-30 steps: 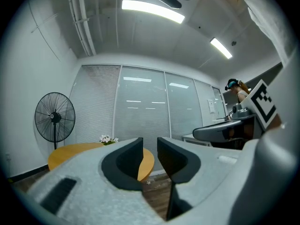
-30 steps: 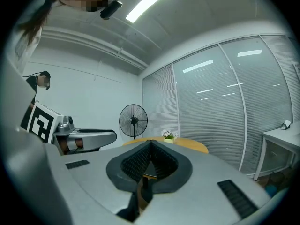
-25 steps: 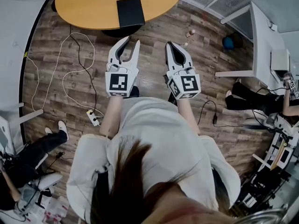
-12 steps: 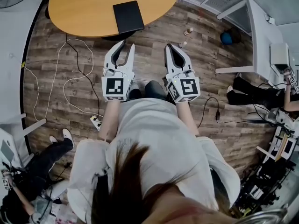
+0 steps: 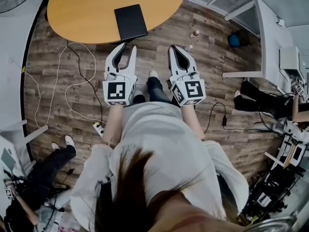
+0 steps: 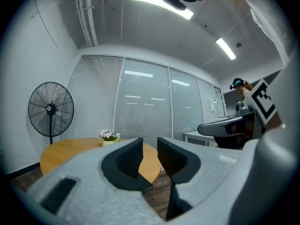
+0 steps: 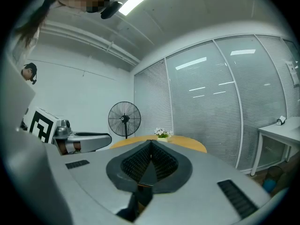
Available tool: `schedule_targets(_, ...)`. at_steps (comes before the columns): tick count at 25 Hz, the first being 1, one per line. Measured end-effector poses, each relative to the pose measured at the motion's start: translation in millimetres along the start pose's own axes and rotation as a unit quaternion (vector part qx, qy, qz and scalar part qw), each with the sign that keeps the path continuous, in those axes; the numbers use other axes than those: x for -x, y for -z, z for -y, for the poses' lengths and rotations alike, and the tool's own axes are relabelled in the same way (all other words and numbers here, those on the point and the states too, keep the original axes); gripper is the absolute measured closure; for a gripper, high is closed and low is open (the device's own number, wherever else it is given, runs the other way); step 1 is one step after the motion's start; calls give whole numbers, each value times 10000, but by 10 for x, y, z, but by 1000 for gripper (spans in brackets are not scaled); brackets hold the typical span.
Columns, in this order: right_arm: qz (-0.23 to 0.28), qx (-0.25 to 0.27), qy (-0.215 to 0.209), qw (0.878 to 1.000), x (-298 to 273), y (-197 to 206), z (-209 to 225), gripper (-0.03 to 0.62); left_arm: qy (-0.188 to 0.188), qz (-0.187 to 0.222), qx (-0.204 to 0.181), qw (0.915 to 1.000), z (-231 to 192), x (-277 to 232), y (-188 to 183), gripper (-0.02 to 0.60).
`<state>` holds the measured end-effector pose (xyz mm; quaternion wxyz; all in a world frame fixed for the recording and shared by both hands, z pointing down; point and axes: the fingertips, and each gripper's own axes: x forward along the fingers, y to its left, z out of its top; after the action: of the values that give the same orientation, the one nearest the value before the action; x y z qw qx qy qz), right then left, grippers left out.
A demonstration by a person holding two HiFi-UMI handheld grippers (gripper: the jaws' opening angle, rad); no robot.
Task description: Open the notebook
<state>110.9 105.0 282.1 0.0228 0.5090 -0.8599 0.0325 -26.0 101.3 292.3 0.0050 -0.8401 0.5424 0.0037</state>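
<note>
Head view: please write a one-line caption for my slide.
A person points an open left gripper and a shut right gripper toward the closed black notebook on the round wooden table.

A round wooden worktop (image 5: 82, 11) is seen at the top of the head view, above a plank floor (image 5: 159, 52). A white cable (image 5: 65, 88) is looped across the floor and ends at a power strip (image 5: 98, 126); a black cable (image 5: 216, 115) is laid further right. Two small pale objects (image 5: 194, 34) are left on the floor, near a blue round object (image 5: 234, 40) under a white desk (image 5: 270, 37). A standing fan (image 6: 50, 110) is placed beside the worktop, and a pot of flowers (image 6: 109, 136) is set on it. Glass panels backed by blinds (image 7: 220, 102) are seen behind.
</note>
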Motion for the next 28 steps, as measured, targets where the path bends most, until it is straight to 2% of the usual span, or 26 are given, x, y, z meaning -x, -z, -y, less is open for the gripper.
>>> schedule_targets(7, 28, 6, -257, 9997, -382, -63, 322, 591, -254, 67, 0, 9997, -108, -441, -63, 476)
schedule_targets(17, 88, -4, -608, 9981, -937, -183, 1000, 591, -613, 114, -125, 9980, -85, -1210, -147, 476)
schedule_targets(28, -4, 9, -1057, 9944, -1166, -113, 1296, 591, -1148, 120, -373, 9926, -79, -1344, -147, 476)
